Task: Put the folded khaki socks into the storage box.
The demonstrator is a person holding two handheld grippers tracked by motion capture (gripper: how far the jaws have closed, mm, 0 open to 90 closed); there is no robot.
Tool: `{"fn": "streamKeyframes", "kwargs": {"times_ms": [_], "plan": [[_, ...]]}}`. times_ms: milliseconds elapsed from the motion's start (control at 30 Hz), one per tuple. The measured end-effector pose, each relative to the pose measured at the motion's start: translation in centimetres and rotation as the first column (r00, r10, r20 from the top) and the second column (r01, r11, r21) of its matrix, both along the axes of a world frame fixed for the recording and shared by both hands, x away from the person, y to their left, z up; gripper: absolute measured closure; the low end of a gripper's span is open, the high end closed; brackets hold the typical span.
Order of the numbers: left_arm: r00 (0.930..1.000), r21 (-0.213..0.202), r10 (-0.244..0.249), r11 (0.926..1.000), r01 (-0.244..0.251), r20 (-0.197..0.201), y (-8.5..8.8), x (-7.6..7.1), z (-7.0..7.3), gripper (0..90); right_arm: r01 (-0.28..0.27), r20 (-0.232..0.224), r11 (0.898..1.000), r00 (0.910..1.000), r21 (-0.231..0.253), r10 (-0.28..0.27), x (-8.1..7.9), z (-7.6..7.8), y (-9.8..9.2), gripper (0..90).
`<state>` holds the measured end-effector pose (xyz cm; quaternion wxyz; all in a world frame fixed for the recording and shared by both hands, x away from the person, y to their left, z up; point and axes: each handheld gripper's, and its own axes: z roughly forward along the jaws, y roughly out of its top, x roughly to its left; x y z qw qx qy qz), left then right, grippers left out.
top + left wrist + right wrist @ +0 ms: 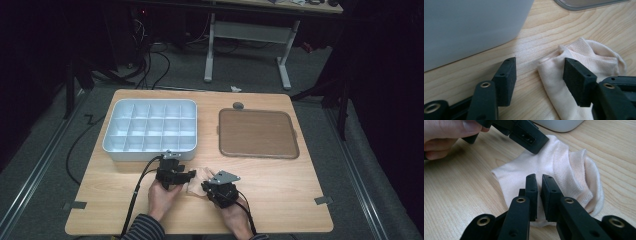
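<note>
A pale cream sock lies crumpled on the wooden table near its front edge, between the two hands. My left gripper is open at the sock's left edge. In the left gripper view its jaws stand wide apart, one pad over the sock and the other over bare wood. My right gripper comes in from the right. In its own view the jaws are nearly together, with a thin fold of the sock pinched between the pads. One of the left gripper's fingers rests on the sock's far side.
A grey compartment box stands just behind the left gripper, its wall close by. A brown tray lies at the back right, with a small grey disc beyond it. A desk frame stands on the floor behind the table.
</note>
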<state>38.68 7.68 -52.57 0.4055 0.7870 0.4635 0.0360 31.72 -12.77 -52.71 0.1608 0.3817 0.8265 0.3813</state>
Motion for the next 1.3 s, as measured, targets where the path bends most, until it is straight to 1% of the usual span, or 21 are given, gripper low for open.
{"fn": "streamKeyframes", "kwargs": {"times_ms": [67, 133, 233, 400, 533, 633, 900, 967, 1000, 1033, 1067, 1133, 1167, 1200, 1233, 1300], "plan": [[1.0000, -0.006, 0.002, 1.0000, -0.002, 0.005, 0.0, -0.1, -0.1, 48.8, -0.002, 0.006, 1.000, 1.0000, -0.006, 0.002, 0.0, 0.0, 0.1, 83.8], [1.0000, -0.012, 0.000, 0.9999, 0.000, 0.001, -0.1, -0.1, -0.1, 52.5, -0.004, 0.011, 1.000, 0.9999, -0.007, 0.005, 0.0, -0.1, 0.1, 83.9], [1.0000, -0.009, -0.005, 0.9999, 0.005, 0.000, -0.3, -0.2, -0.1, 57.3, -0.003, 0.011, 1.000, 0.9999, -0.005, 0.003, -0.1, -0.2, 0.0, 83.9], [0.9998, -0.008, -0.018, 0.9998, 0.018, 0.006, -0.5, -0.3, -0.3, 68.0, -0.010, 0.014, 1.000, 0.9998, -0.004, 0.010, -0.1, -0.2, 0.0, 84.0], [0.9996, -0.013, -0.026, 0.9996, 0.026, -0.007, -0.4, -0.2, -0.4, 77.6, -0.011, 0.017, 1.000, 0.9998, -0.008, 0.011, -0.1, -0.2, 0.0, 84.0], [0.9995, -0.019, -0.031, 0.9993, 0.031, -0.004, -0.4, -0.3, -0.3, 82.8, -0.011, 0.017, 1.000, 0.9998, -0.008, 0.011, -0.1, -0.2, 0.0, 84.0], [0.9990, -0.038, -0.044, 0.9983, 0.044, 0.004, 0.0, -0.6, 0.1, 84.9, -0.014, 0.015, 1.000, 0.9998, -0.007, 0.014, -0.3, -0.2, 0.1, 84.1], [0.9989, -0.049, -0.047, 0.9977, 0.047, -0.004, 0.2, -0.6, 0.2, 84.9, -0.018, 0.012, 1.000, 0.9998, -0.001, 0.018, -0.4, -0.2, 0.1, 84.0], [0.9987, -0.064, -0.050, 0.9967, 0.049, -0.012, 0.4, -0.7, 0.3, 84.9, -0.025, 0.008, 1.000, 0.9997, 0.001, 0.025, -0.5, -0.2, 0.1, 84.0], [0.9983, -0.076, -0.055, 0.9957, 0.053, -0.022, 0.5, -0.7, 0.5, 84.9, -0.040, 0.010, 0.999, 0.9991, -0.013, 0.040, -0.5, -0.1, 0.3, 83.8], [0.9980, -0.082, -0.059, 0.9950, 0.057, -0.024, 0.6, -0.8, 0.6, 85.0, -0.054, 0.015, 0.998, 0.9984, -0.034, 0.055, -0.7, 0.0, 0.5, 83.6], [0.9976, -0.084, -0.066, 0.9945, 0.064, -0.020, 0.7, -1.0, 0.8, 85.0, -0.072, 0.015, 0.995, 0.9972, -0.064, 0.073, -1.0, 0.3, 0.9, 82.2], [0.9977, -0.088, -0.066, 0.9941, 0.064, -0.017, 0.8, -1.0, 0.9, 85.1, -0.079, 0.003, 0.995, 0.9968, -0.058, 0.080, -0.9, 0.4, 1.0, 80.3], [0.9975, -0.091, -0.069, 0.9935, 0.068, -0.014, 0.8, -1.1, 1.0, 85.1, -0.080, -0.005, 0.996, 0.9968, -0.037, 0.080, -0.7, 0.6, 0.8, 79.6], [0.9972, -0.090, -0.073, 0.9934, 0.072, -0.013, 0.9, -1.1, 1.2, 85.1, -0.070, -0.010, 0.997, 0.9975, -0.016, 0.070, -0.5, 0.8, 0.7, 79.7], [0.9968, -0.082, -0.079, 0.9935, 0.079, -0.006, 0.9, -1.2, 1.3, 85.1, -0.040, 0.000, 0.999, 0.9992, 0.019, 0.040, -0.1, 1.2, 0.4, 82.6]]}}
